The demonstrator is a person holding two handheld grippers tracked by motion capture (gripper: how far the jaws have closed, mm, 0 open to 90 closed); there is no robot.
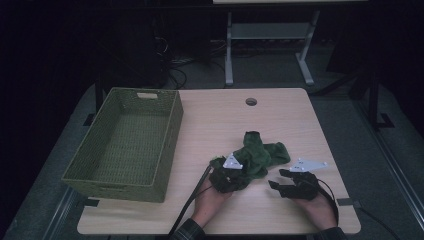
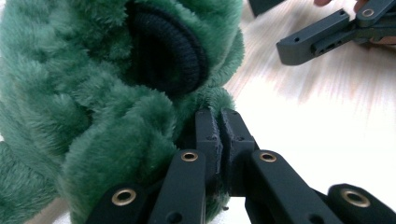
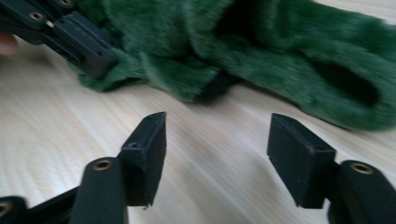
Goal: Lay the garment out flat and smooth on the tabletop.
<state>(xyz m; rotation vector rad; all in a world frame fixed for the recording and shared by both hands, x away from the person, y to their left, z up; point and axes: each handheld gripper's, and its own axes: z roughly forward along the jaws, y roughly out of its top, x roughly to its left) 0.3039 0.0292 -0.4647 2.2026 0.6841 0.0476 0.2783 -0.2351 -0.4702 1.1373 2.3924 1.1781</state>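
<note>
A green plush garment lies crumpled on the light wooden table, right of centre. In the left gripper view its fur is close up, with a dark ribbed patch in it. My left gripper is at the garment's near left corner, its jaws shut on a tuft at the fur's edge. My right gripper rests low over bare wood just right of the garment, and its jaws stand open with nothing between them. One of its fingers also shows in the left gripper view.
A green woven basket, with nothing in it, stands on the table's left side. A round cable hole sits near the far edge. Metal table legs stand on the floor beyond. Bare wood lies between the basket and the garment.
</note>
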